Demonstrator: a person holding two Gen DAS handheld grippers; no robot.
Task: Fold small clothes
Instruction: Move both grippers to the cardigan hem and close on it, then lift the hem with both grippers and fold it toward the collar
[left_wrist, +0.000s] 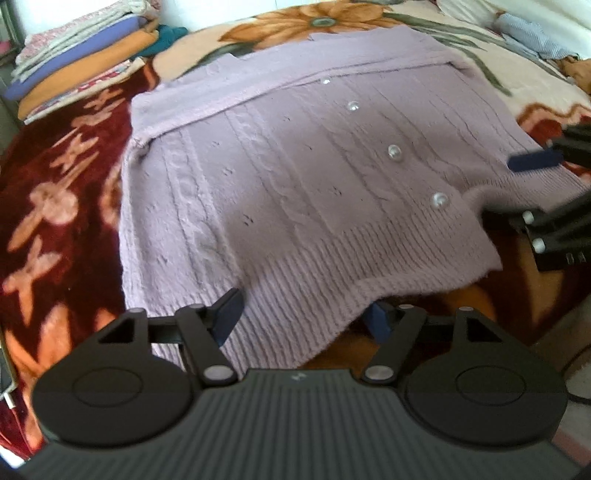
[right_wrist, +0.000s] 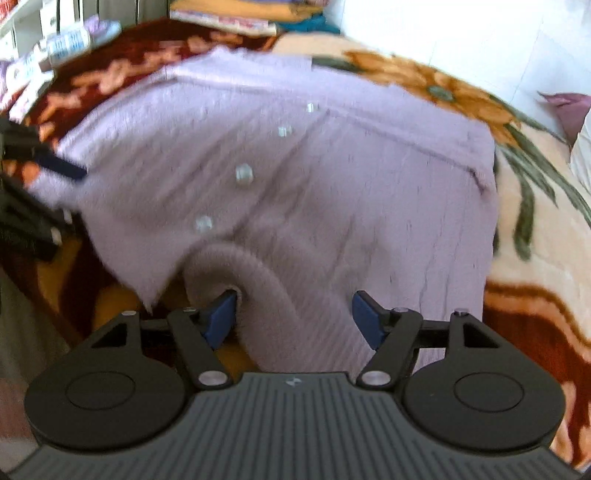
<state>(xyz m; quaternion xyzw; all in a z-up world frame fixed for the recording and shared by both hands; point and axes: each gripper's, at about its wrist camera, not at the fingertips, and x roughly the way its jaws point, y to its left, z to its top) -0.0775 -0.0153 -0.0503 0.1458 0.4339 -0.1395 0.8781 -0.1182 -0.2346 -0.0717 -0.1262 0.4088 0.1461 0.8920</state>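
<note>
I find a lilac knitted cardigan (left_wrist: 314, 177) lying flat on a bed, spread over a blanket (left_wrist: 55, 192) patterned in dark red, cream and orange flowers. A row of clear round buttons (left_wrist: 394, 152) runs down its front, and its ribbed hem is the near edge, facing both of my cameras. My left tongs (left_wrist: 303, 317) stand spread at the near left part of that hem; the hem fabric lies between the two blue pads, but neither pad presses on it, the left pad resting over the knit and the right pad just under a lifted fold of the edge. My right tongs (right_wrist: 293, 317) are likewise spread at the near right part of the hem, where a section of the garment is curled up into a loose roll (right_wrist: 236, 273); the left pad touches the end of that roll, while the right pad stands apart over the ribbing. In each view the other tongs show at the side edge, close to the cardigan's border. At the far left of the bed sits a stack of folded clothes (left_wrist: 74, 62) in orange, blue and pale colours. The right wrist view is blurred, so finer detail of the knit there cannot be confirmed.
</note>
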